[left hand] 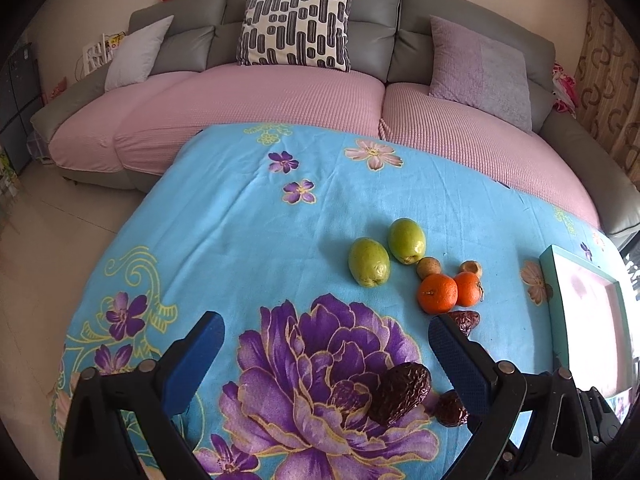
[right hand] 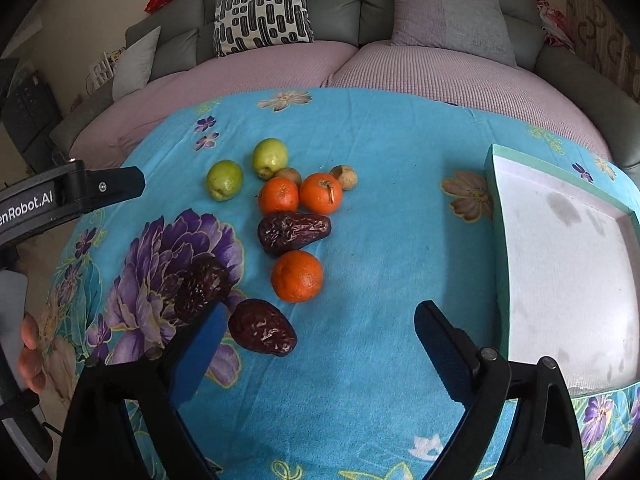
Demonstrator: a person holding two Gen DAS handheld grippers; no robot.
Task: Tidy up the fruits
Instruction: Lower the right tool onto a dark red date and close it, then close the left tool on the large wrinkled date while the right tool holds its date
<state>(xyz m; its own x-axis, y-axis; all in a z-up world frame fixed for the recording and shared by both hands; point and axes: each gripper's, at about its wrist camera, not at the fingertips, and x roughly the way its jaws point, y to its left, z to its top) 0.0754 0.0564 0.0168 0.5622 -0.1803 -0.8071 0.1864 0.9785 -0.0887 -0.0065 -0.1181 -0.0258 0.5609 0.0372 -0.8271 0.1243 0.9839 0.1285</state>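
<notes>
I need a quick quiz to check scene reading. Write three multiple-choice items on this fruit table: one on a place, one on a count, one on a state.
1. Where does the tray sit relative to the fruit?
A. Right of it, seen from the right wrist
B. Left of it
C. On the sofa

2. How many oranges lie on the cloth?
A. One
B. Three
C. Five

3. What state is the tray in?
A. Full of fruit
B. Holding one orange
C. No fruit in it

Answers:
1. A: the teal-rimmed tray lies at the right edge, while the green fruits and dates lie left of it.
2. B: two oranges sit side by side and a third lies nearer, beyond the open right hand-held gripper.
3. C: only its pale, stained floor shows, and all visible fruit rests on the blue flowered cloth.
</notes>
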